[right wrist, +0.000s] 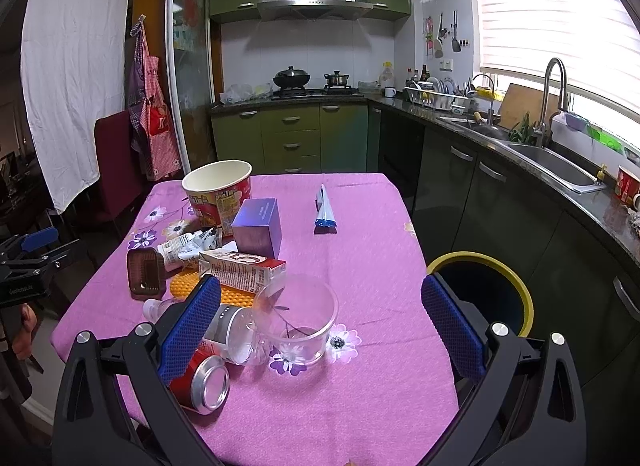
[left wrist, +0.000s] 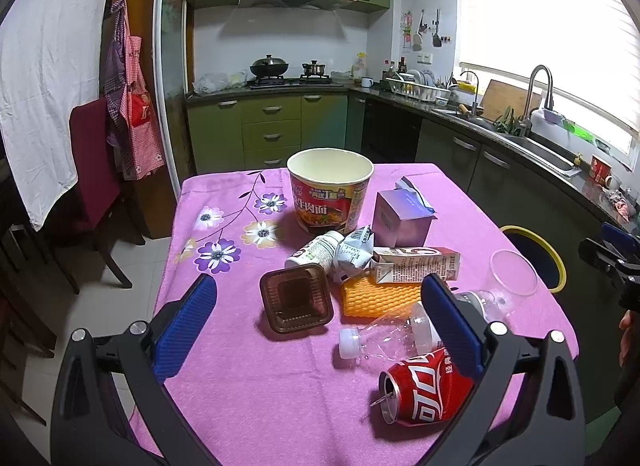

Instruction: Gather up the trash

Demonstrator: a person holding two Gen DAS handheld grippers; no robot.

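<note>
Trash lies on the pink tablecloth (left wrist: 248, 394): a noodle cup (left wrist: 330, 189), a purple box (left wrist: 402, 221), a milk carton (left wrist: 416, 266), a brown plastic tray (left wrist: 297, 303), a clear bottle (left wrist: 400, 332), a red cola can (left wrist: 420, 388) and a clear cup (right wrist: 298, 320). My left gripper (left wrist: 320, 294) is open above the tray and bottle. My right gripper (right wrist: 320, 298) is open above the clear cup, and it also shows in the left wrist view (left wrist: 612, 254). A yellow-rimmed bin (right wrist: 486, 292) stands at the table's right side.
An orange mesh sleeve (left wrist: 372, 298), a small white bottle (left wrist: 316, 252), a crumpled wrapper (left wrist: 354, 254) and a blue-white packet (right wrist: 325, 207) also lie on the table. A dark red chair (left wrist: 94, 169) stands left. Kitchen counter and sink (right wrist: 560, 169) run along the right.
</note>
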